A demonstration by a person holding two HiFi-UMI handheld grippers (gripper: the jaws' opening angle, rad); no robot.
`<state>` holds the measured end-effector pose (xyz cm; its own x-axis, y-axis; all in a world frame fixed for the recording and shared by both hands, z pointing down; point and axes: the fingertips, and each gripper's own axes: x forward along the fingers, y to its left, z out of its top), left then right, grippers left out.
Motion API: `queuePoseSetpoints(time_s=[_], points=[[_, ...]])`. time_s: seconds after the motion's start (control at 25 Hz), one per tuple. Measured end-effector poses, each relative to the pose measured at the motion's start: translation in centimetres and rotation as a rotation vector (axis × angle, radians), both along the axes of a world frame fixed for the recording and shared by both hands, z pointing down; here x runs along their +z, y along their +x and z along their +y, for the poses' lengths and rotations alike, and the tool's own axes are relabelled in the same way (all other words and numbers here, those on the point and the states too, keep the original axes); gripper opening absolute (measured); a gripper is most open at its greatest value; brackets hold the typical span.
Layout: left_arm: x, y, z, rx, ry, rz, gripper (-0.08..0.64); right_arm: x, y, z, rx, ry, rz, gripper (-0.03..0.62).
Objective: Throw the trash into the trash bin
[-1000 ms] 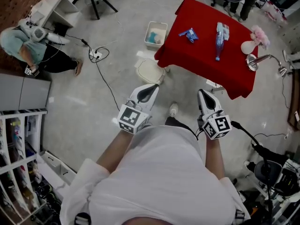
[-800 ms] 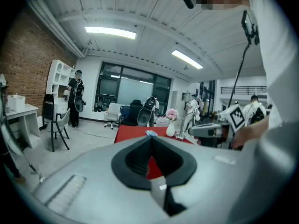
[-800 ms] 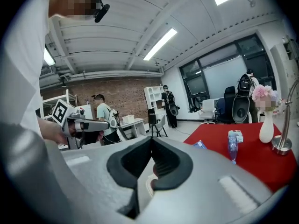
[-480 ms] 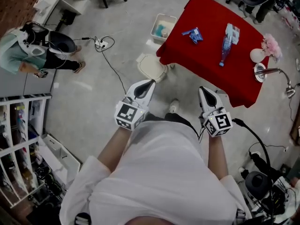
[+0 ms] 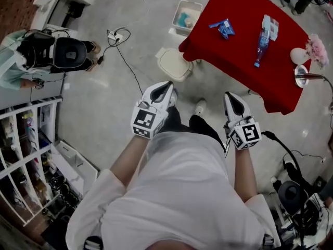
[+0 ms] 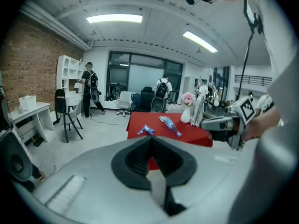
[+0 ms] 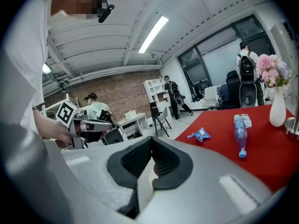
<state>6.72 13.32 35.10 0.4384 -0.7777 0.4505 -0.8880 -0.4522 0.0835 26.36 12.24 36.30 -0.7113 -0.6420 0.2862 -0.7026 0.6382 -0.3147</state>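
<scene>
Judging from the grey floor point(image 5: 104, 108) between the person and the red tabletop point(image 5: 242, 48), the approach is in hand. A white bin point(image 5: 190, 3) sits beside it; a bottle point(image 5: 261, 40) and blue wrapper point(image 5: 222, 28) lie on top. Left hand-held gripper point(image 5: 167, 84) and right hand-held gripper point(image 5: 230, 96) are closed, empty; next, reach and open over trash

A table draped in red cloth point(image 5: 243, 56) stands on the grey concrete floor point(image 5: 99, 108); on the cloth lie a crumpled blue wrapper point(image 5: 222, 28) and a clear plastic bottle with a blue cap point(image 5: 264, 35), apart; a white vase of pink flowers point(image 5: 304, 53) stands near one edge; just beside the table, on the floor, sit a white rectangular bin point(image 5: 190, 3) and a cream rounded lid point(image 5: 174, 65).
</scene>
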Motion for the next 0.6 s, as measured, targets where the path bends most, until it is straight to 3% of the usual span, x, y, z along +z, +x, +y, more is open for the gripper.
queuePoseSetpoints(time_s=[0.32, 0.6], points=[[6.9, -2.4, -2.7, 0.058, -0.085, -0.037, 0.005, 3.8, -1.5, -1.5, 0.103, -0.046, 0.025, 0.0], [15.7, -3.3, -5.0, 0.08, -0.184, -0.057, 0.005, 10.2, -2.9, -2.4, 0.134, -0.116, 0.072, 0.0]])
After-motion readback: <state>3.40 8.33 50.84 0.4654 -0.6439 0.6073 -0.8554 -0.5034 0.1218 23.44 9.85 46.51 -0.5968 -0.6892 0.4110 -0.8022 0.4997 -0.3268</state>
